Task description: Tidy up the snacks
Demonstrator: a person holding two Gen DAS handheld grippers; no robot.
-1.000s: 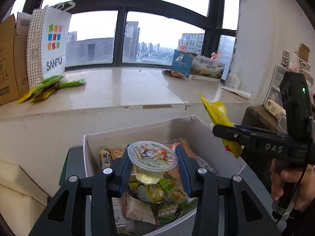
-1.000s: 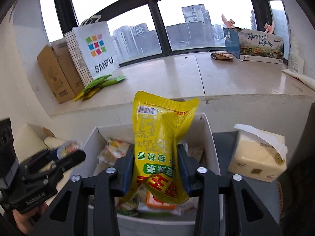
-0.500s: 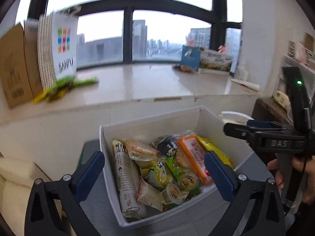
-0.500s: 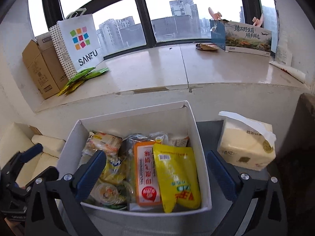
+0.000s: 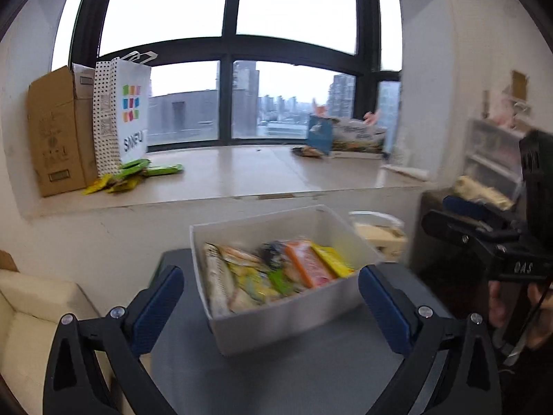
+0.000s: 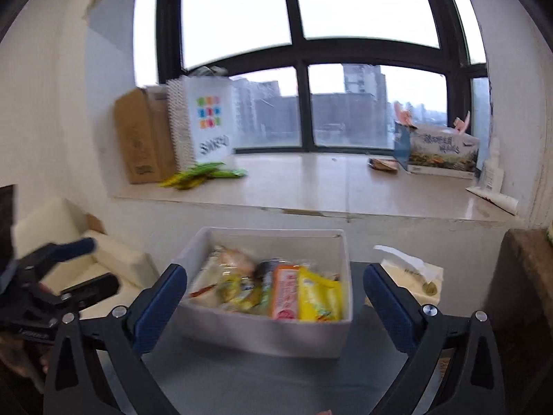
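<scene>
A white box (image 5: pixel 273 321) (image 6: pixel 262 332) full of snack packets stands on a grey table top. An orange packet (image 5: pixel 306 264) (image 6: pixel 285 292) and a yellow bag (image 5: pixel 331 259) (image 6: pixel 318 299) lie side by side at its right end. My left gripper (image 5: pixel 271 297) hangs open, back from the box's near wall, with nothing between its blue pads. My right gripper (image 6: pixel 274 301) is open and empty too, back from the same box. In the left wrist view the right gripper (image 5: pixel 484 228) shows at the right edge, held by a hand; in the right wrist view the left gripper (image 6: pixel 52 276) shows at the left edge.
A tissue box (image 6: pixel 414 276) sits right of the snack box. On the window sill (image 5: pixel 242 173) stand a cardboard carton (image 5: pixel 58 131), a white paper bag (image 5: pixel 128 114), green and yellow packets (image 5: pixel 134 174) and a printed box (image 6: pixel 442 152). A cream cushion (image 5: pixel 24 307) lies at the left.
The left gripper let go of a sealed cup and the right let go of the yellow bag; both now lie in the box. Both grippers opened wide and pulled back and up.
</scene>
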